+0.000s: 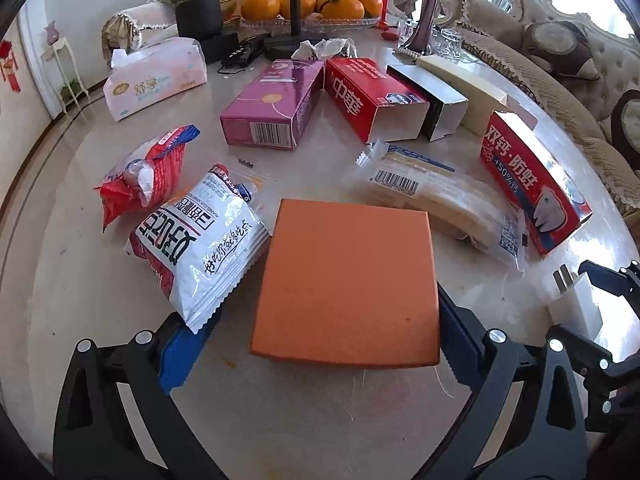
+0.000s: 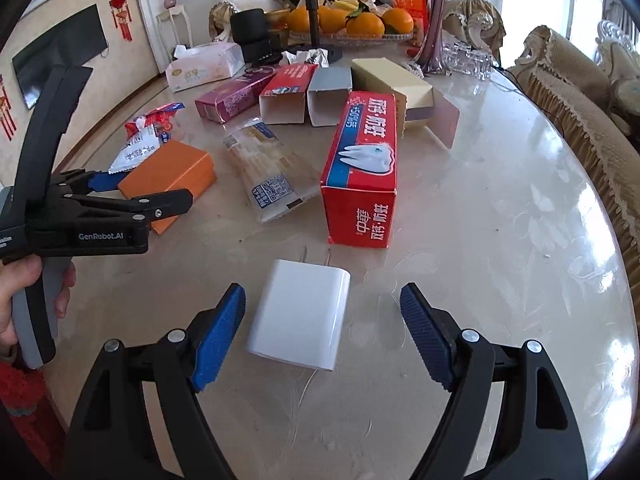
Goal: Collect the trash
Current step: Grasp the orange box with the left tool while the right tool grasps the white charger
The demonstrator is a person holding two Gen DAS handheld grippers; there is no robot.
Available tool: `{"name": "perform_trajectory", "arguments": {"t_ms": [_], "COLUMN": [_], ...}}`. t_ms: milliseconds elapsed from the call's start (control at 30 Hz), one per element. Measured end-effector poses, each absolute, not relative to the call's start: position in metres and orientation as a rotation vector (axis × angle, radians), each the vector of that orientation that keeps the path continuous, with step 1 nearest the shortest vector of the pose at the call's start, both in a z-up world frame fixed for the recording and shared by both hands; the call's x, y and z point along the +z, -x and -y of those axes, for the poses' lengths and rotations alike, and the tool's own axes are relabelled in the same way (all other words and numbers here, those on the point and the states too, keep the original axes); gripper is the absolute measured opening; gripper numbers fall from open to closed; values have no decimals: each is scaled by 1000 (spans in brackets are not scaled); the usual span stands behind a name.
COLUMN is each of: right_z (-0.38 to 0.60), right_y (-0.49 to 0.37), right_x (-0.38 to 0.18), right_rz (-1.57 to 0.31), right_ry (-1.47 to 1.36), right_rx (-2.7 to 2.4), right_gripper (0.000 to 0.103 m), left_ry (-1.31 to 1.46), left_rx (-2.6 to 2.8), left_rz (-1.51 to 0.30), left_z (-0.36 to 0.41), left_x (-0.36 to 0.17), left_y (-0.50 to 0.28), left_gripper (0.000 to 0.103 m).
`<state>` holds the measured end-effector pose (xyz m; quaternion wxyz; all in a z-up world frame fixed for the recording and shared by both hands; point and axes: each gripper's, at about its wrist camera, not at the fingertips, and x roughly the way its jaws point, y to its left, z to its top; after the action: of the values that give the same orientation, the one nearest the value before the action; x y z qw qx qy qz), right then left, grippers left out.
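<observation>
An orange box (image 1: pixel 348 280) lies flat on the marble table (image 1: pixel 320 420) between the fingers of my left gripper (image 1: pixel 320 312), which is open. Its right pad (image 1: pixel 456 336) is close beside the box edge. The left pad (image 1: pixel 180 352) stands apart from the box, partly under a white snack bag (image 1: pixel 200 248). My right gripper (image 2: pixel 322 292) is open around a white charger plug (image 2: pixel 300 316), with neither pad touching it. Other trash: a clear plastic wrapper (image 2: pixel 268 172), a red toothpaste box (image 2: pixel 364 172), a red-and-white wrapper (image 1: pixel 140 172).
Further back lie a pink box (image 1: pixel 272 108), an open red box (image 1: pixel 368 100), a silver box (image 2: pixel 328 92) and a cream box (image 2: pixel 392 80). A tissue pack (image 1: pixel 156 76), a fruit tray (image 2: pixel 352 36) and a vase (image 2: pixel 432 20) stand at the far edge. A hand (image 2: pixel 16 280) holds the left gripper.
</observation>
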<state>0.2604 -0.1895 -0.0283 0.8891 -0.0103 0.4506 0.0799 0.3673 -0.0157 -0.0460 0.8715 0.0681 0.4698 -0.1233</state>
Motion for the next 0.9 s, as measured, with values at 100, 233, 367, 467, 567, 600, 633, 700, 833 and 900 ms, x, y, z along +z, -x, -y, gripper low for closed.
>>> {"name": "perform_trajectory", "arguments": {"t_ms": [100, 233, 367, 467, 567, 600, 633, 700, 833, 900], "right_z": [188, 187, 185, 184, 185, 186, 187, 189, 193, 197], "right_y": [-261, -256, -254, -255, -254, -253, -251, -247, -239, -233], "right_x": [-29, -29, -26, -25, -24, -24, -23, -22, -21, -19], "right_rz": [-940, -934, -923, -921, -925, -925, -922, -918, -921, -913], "right_ry": [47, 70, 74, 76, 60, 52, 39, 25, 5, -4], "right_rx": [154, 144, 163, 167, 184, 187, 191, 197, 206, 199], "right_gripper": [75, 72, 48, 37, 37, 37, 37, 37, 37, 37], "left_ry": [-149, -160, -156, -139, -123, -112, -88, -62, -20, 28], "left_rx": [-254, -262, -231, -216, -205, -206, -214, -234, -271, -295], "left_rz": [-982, -973, -947, -937, -930, -931, -933, -934, -918, -906], "left_z": [16, 16, 14, 10, 10, 9, 7, 8, 6, 0], "left_x": [-46, -46, -44, -42, -42, -41, -40, -37, -32, -30], "left_y": [-367, -365, -360, -359, -355, -354, -353, -348, -331, -321], "left_gripper": [96, 96, 76, 71, 71, 71, 71, 71, 71, 71]}}
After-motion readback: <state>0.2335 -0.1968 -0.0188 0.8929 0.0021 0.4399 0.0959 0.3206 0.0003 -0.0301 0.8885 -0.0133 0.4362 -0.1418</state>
